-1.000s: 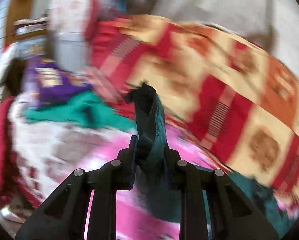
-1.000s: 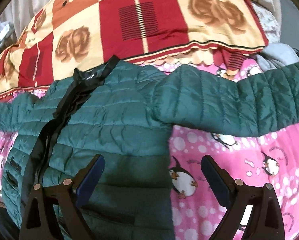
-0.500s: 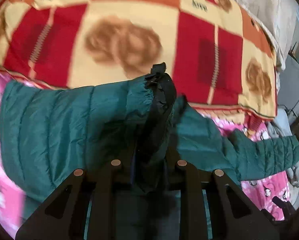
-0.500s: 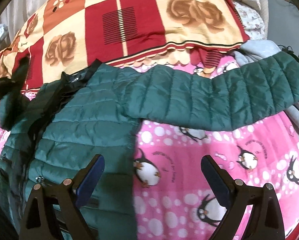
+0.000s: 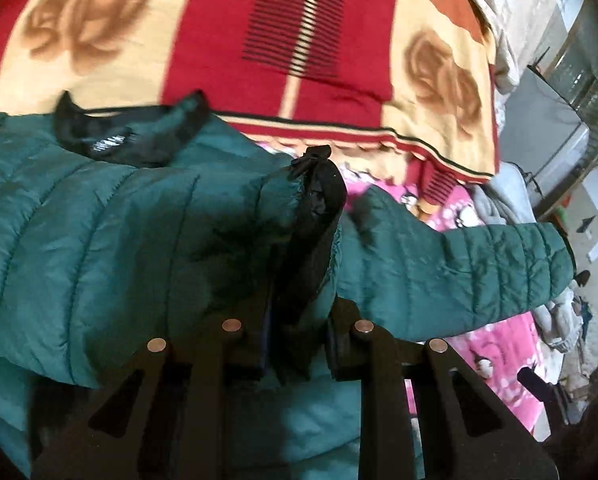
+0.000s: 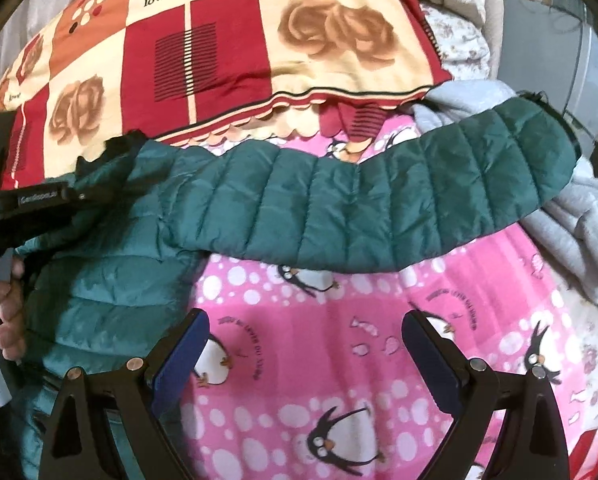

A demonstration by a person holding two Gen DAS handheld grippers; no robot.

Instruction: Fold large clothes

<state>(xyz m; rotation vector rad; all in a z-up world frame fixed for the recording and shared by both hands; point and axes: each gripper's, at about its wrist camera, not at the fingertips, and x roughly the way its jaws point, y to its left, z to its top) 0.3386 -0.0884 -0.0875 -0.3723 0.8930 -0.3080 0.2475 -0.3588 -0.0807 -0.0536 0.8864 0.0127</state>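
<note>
The left gripper [image 5: 297, 344] is clamped on the black-edged cuff [image 5: 319, 200] of one sleeve of the green quilted jacket [image 5: 99, 248], holding it over the jacket's body. The other sleeve [image 6: 379, 208] lies stretched rightward across the pink penguin blanket [image 6: 339, 360]. The right gripper [image 6: 305, 356] hangs spread wide, holding nothing, just beside the jacket's hem, below that sleeve.

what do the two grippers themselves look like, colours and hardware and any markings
Both are black two-finger frames with triangular cut-outs and round silver rivets at the joints. The right gripper has dark blue pads inside its fingers. The left gripper, seen from the right wrist view, carries a white printed label too small to read, and a bare hand grips its handle.
</note>
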